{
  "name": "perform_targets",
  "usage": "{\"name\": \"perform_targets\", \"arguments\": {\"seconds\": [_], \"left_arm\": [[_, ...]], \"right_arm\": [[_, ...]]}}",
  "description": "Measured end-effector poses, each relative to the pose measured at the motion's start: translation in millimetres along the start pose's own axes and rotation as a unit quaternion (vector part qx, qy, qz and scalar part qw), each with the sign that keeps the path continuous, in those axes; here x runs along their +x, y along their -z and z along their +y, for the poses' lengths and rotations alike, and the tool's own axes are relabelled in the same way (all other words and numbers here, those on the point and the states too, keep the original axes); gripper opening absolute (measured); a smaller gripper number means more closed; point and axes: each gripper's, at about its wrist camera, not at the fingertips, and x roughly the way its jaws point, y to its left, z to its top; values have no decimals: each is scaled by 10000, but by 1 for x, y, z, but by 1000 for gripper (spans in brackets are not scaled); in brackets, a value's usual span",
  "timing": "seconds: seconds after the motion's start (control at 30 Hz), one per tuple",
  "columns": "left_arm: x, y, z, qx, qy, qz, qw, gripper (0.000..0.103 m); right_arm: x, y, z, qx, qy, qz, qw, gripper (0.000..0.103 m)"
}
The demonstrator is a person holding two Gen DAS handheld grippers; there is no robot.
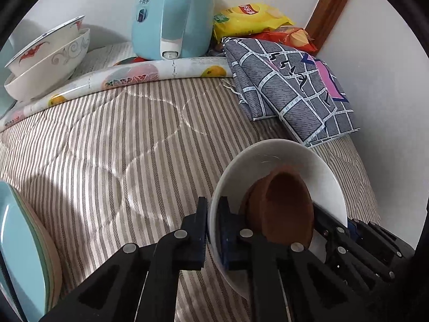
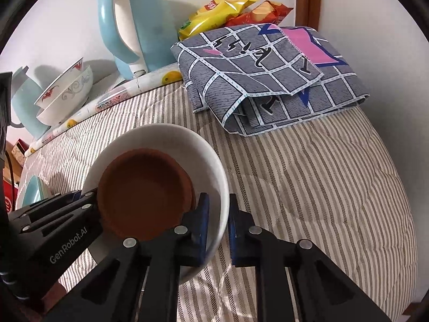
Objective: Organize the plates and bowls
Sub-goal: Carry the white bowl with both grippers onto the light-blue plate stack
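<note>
A white bowl rests on the striped cloth, and a smaller brown dish lies inside it. My left gripper is shut on the bowl's left rim, one finger inside the wall and one outside. My right gripper is shut on the opposite rim in the same way. Each view also shows the other gripper's fingers at the far side of the bowl.
Two patterned bowls are stacked at the back left beside a blue kettle. A folded grey checked cloth and snack bags lie at the back right. Blue plates sit at the left.
</note>
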Motion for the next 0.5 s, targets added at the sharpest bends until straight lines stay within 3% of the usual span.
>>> {"name": "perform_targets", "arguments": {"seconds": [0.5], "left_arm": [[-47, 16, 3, -43, -24, -263, 9996, 8]], "right_arm": [[-45, 16, 14, -95, -18, -249, 9996, 12]]}}
